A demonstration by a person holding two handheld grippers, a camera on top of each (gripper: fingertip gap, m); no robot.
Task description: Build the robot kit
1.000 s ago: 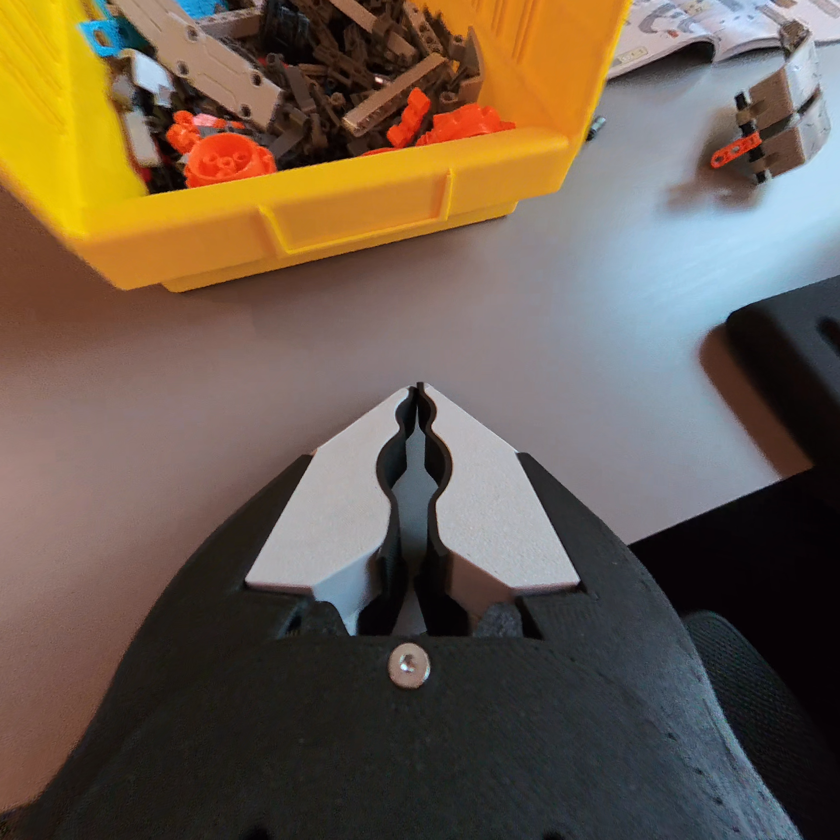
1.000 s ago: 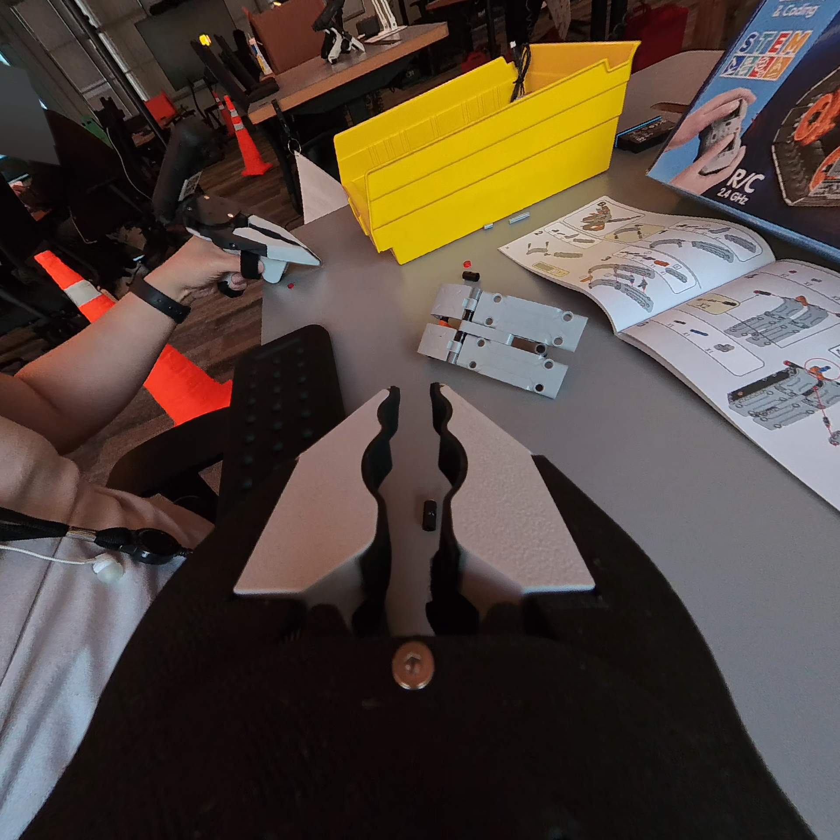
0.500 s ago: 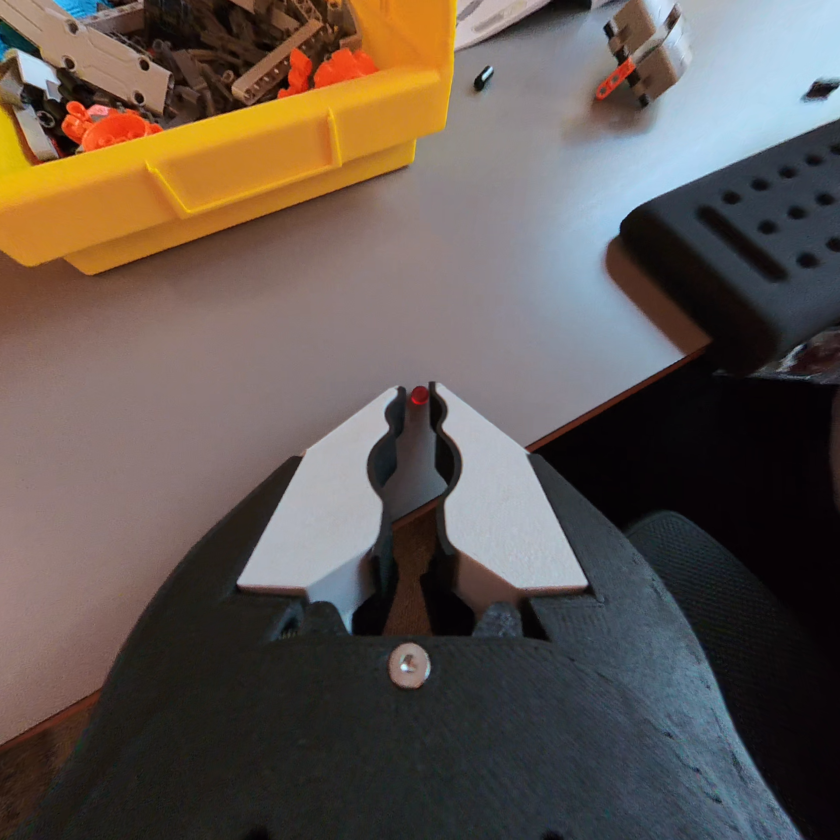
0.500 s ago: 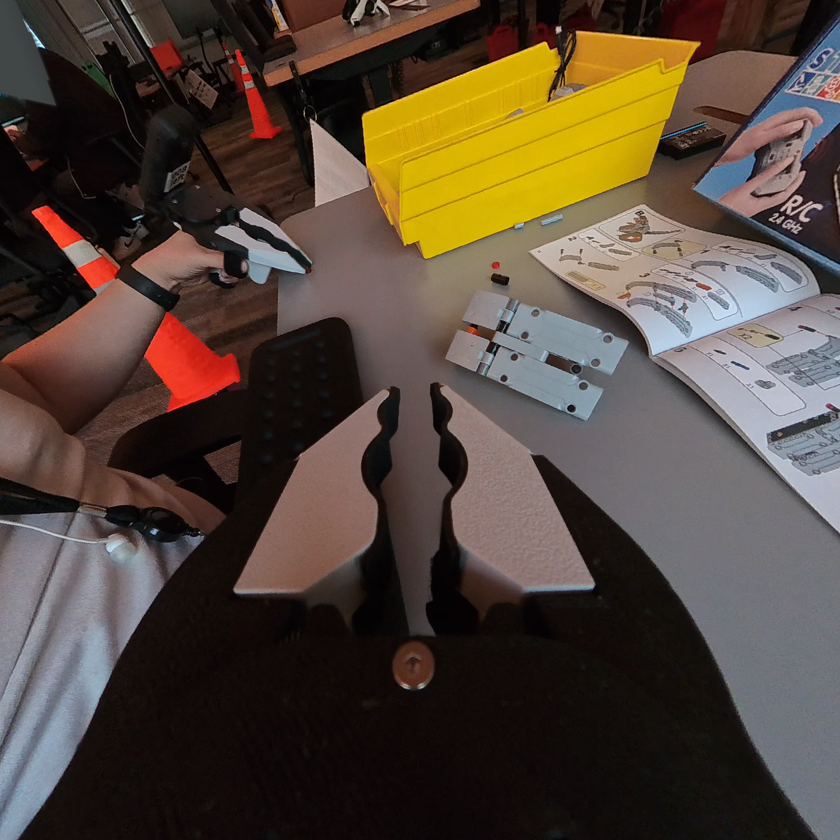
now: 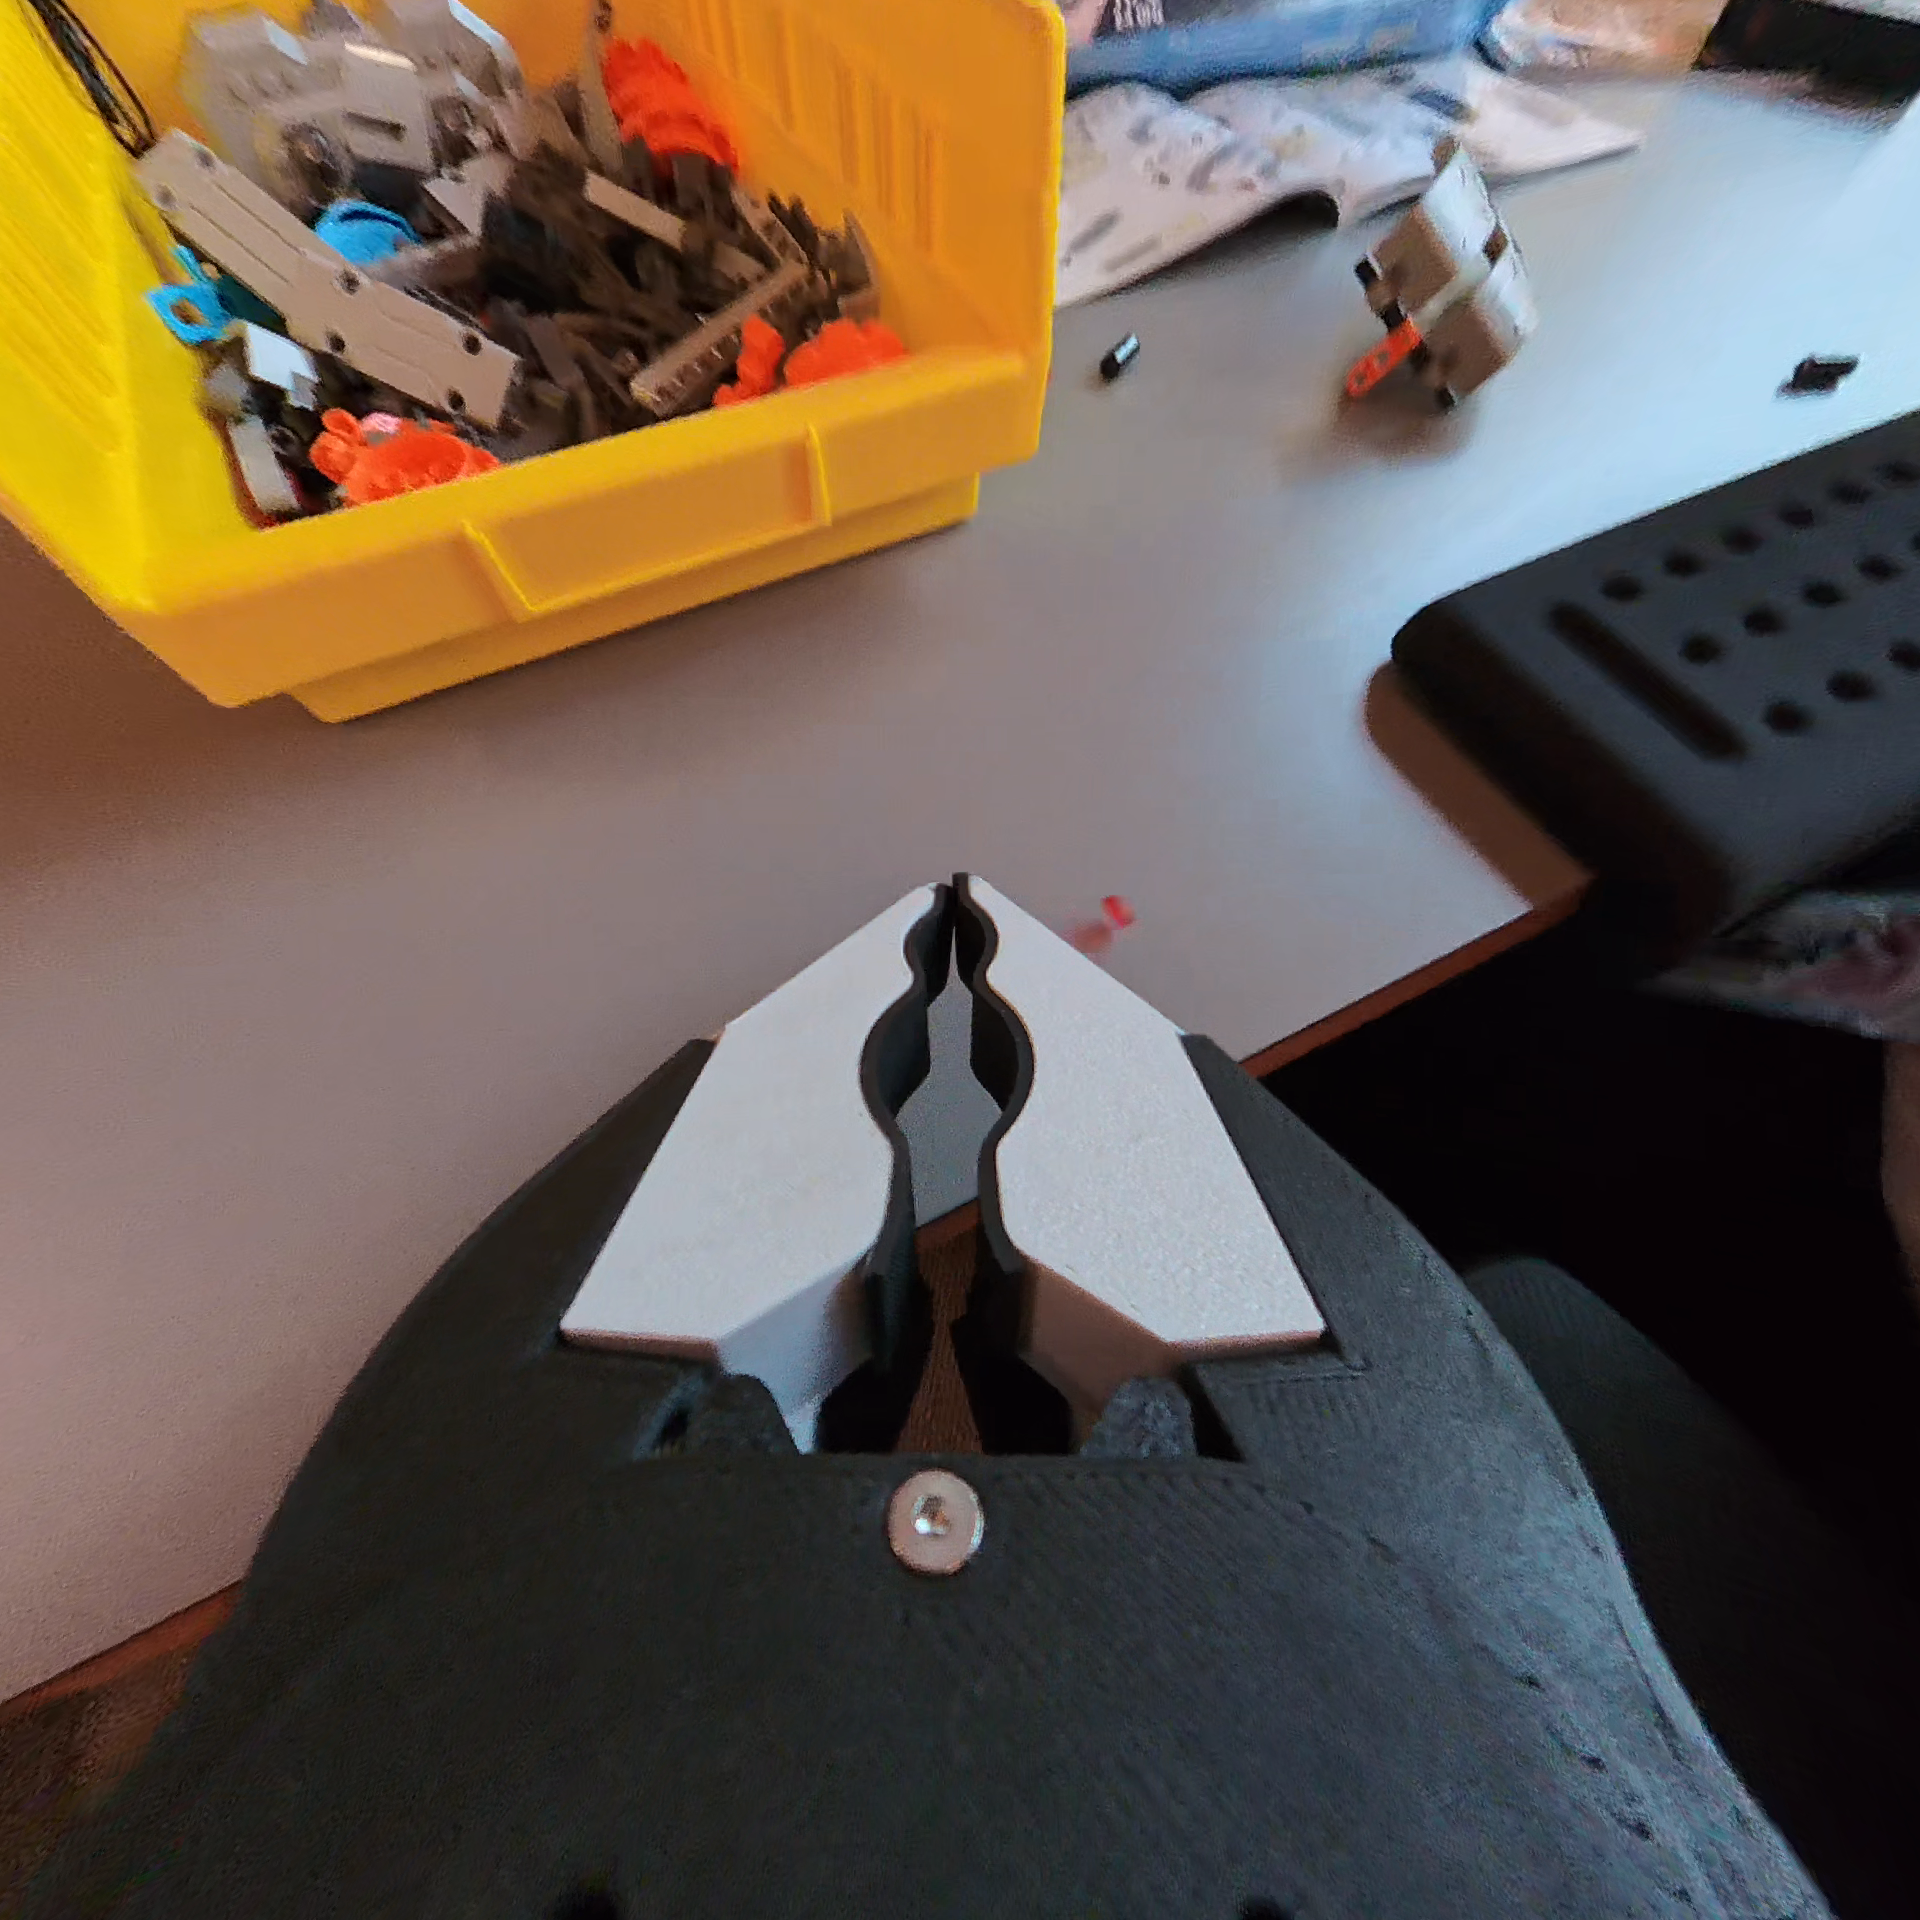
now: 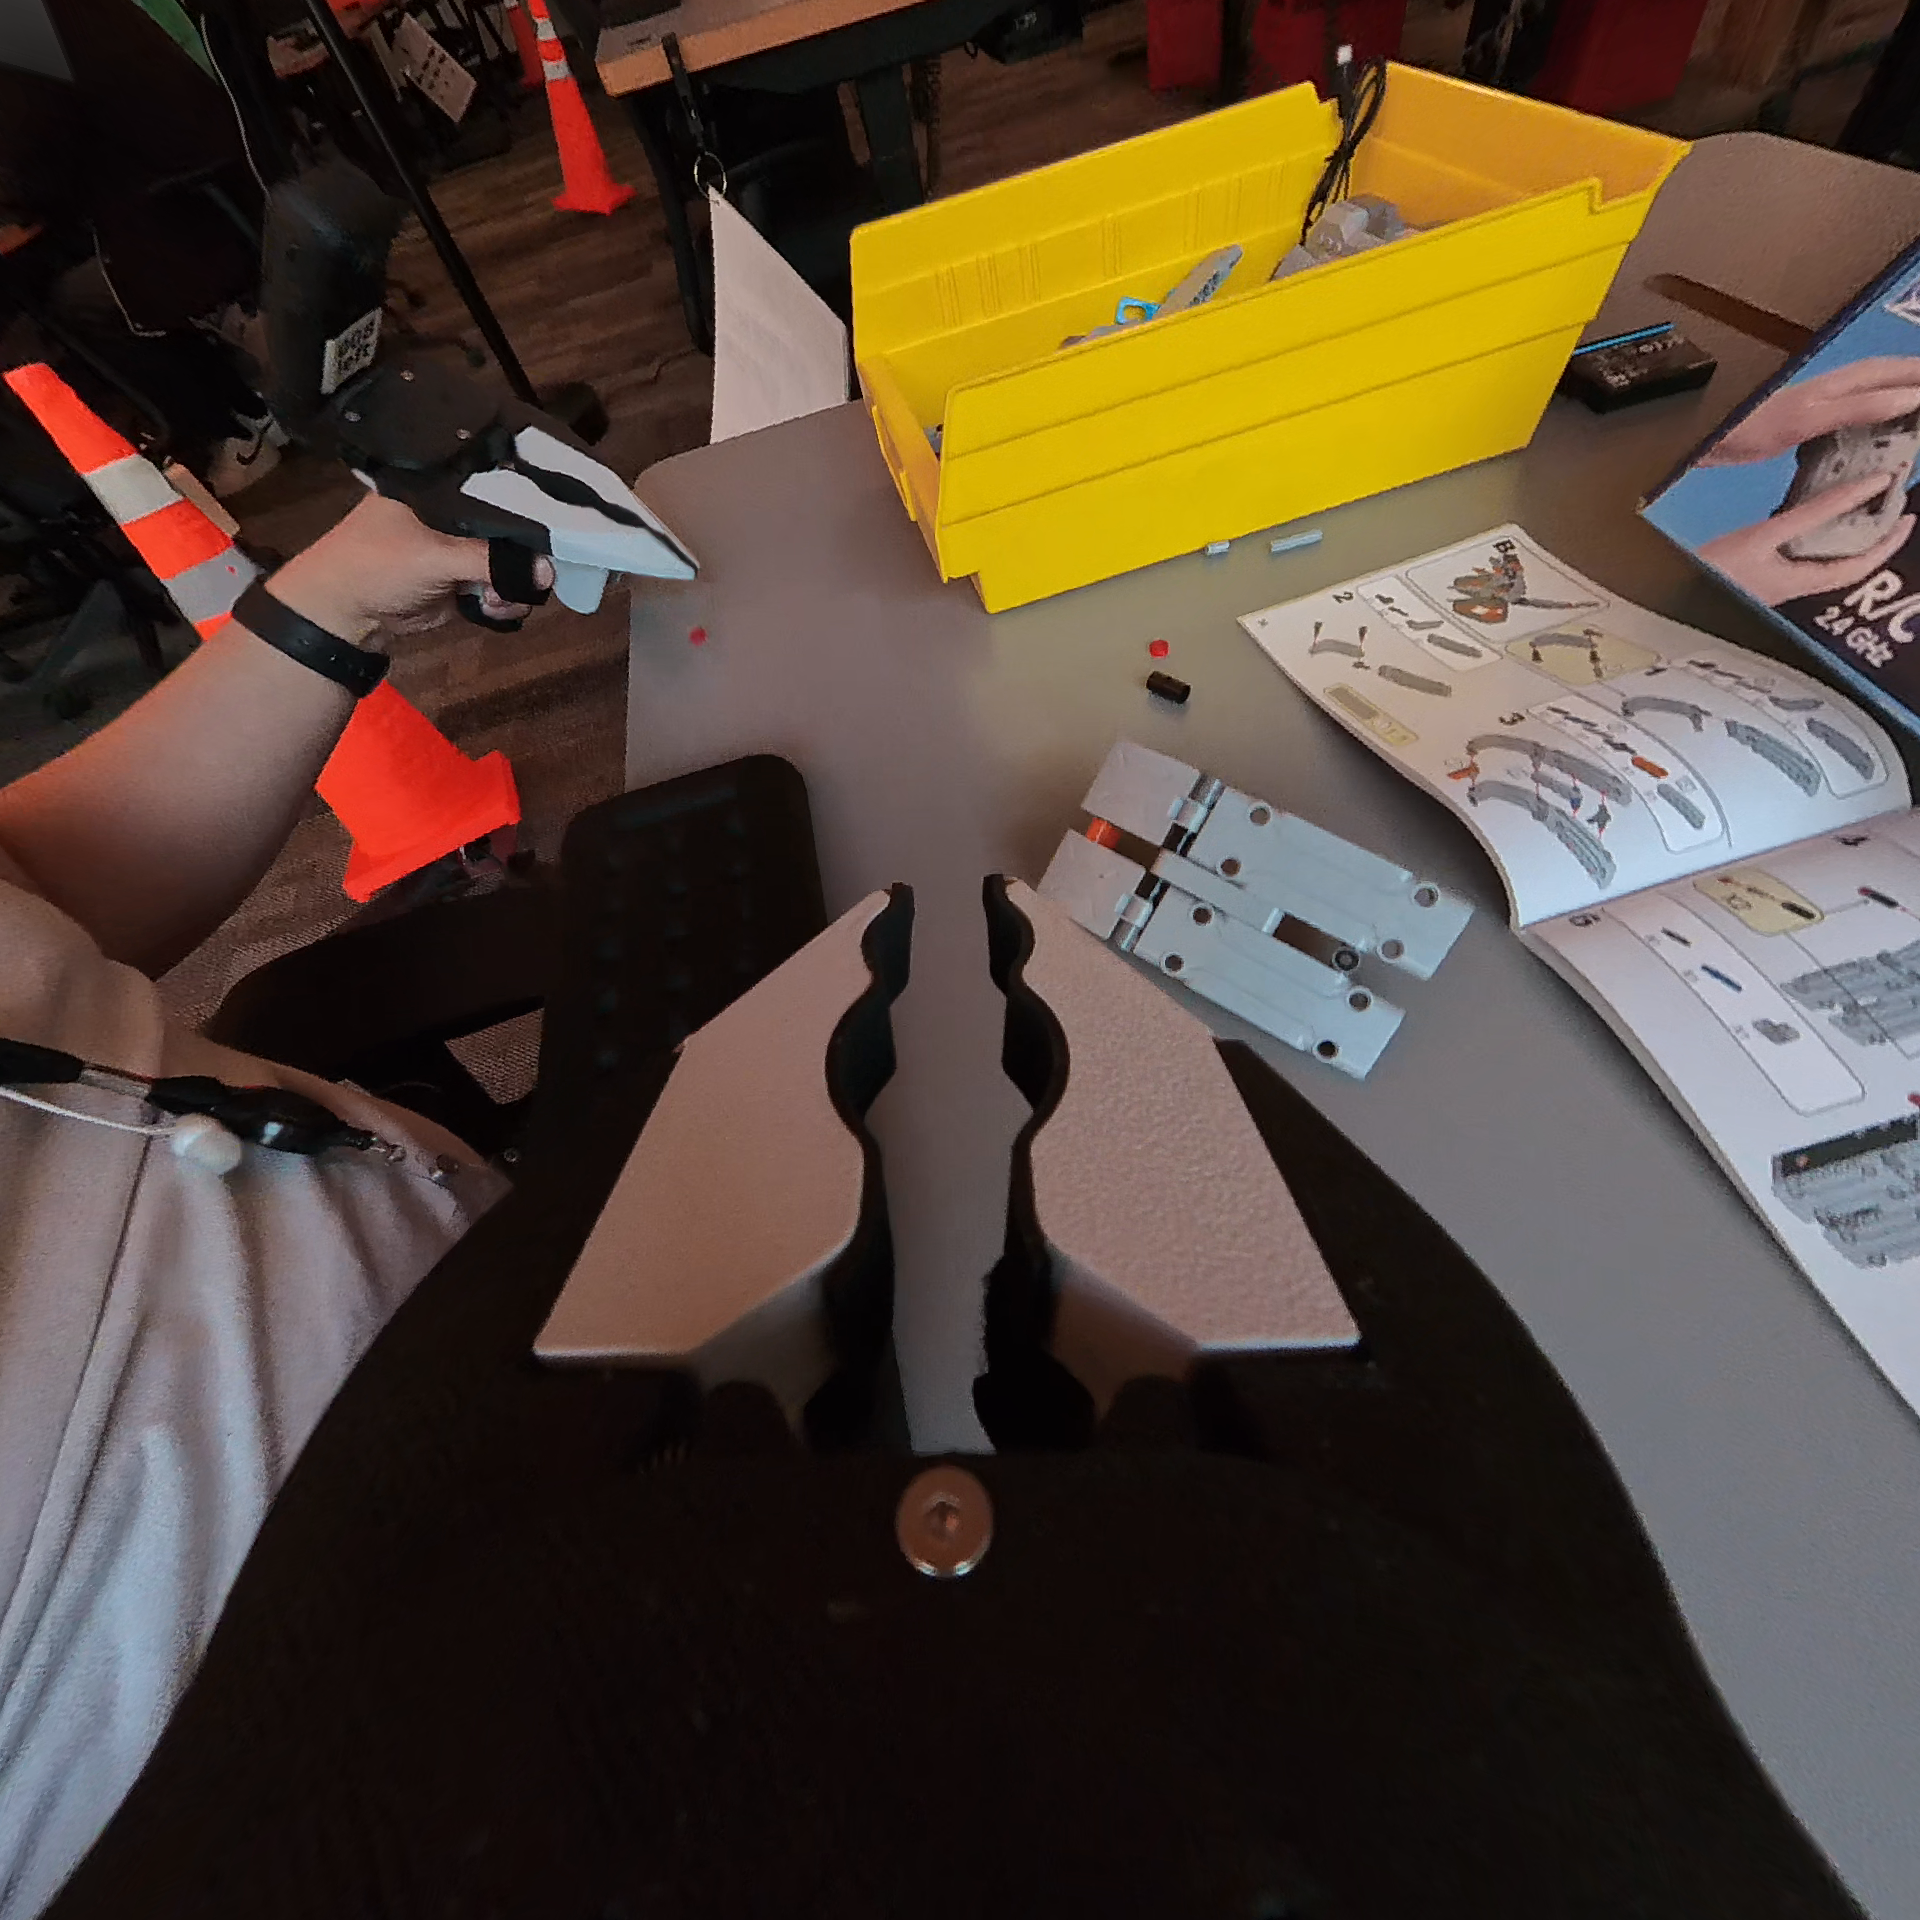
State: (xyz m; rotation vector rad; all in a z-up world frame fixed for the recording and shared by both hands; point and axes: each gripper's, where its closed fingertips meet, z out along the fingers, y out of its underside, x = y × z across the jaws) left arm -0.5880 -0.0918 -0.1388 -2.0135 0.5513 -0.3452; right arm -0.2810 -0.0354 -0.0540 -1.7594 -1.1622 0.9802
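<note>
My left gripper (image 5: 956,885) is shut and empty, its tips just above the grey table near the front edge. A tiny red piece (image 5: 1107,920), blurred, is on the table just right of the tips. The right wrist view shows this piece (image 6: 697,635) below the left gripper (image 6: 665,556). My right gripper (image 6: 945,894) is open by a narrow gap and empty, held above the table. A grey hinged panel assembly (image 6: 1268,914) lies just right of its tips; it also shows in the left wrist view (image 5: 1444,301).
A yellow bin (image 5: 644,540) of mixed building parts stands at the back (image 6: 1247,436). A black pin (image 6: 1169,686) and a red stud (image 6: 1158,648) lie before it. An open instruction booklet (image 6: 1558,748) and a blue box (image 6: 1829,520) are at right. A black chair armrest (image 6: 675,883) meets the table edge. The gap from one gripper's tips to the other's is roughly 35 cm.
The left gripper's tips, slightly apart around the red piece half a second ago, have closed, and the piece now sits to their right. The right gripper has drawn back and up.
</note>
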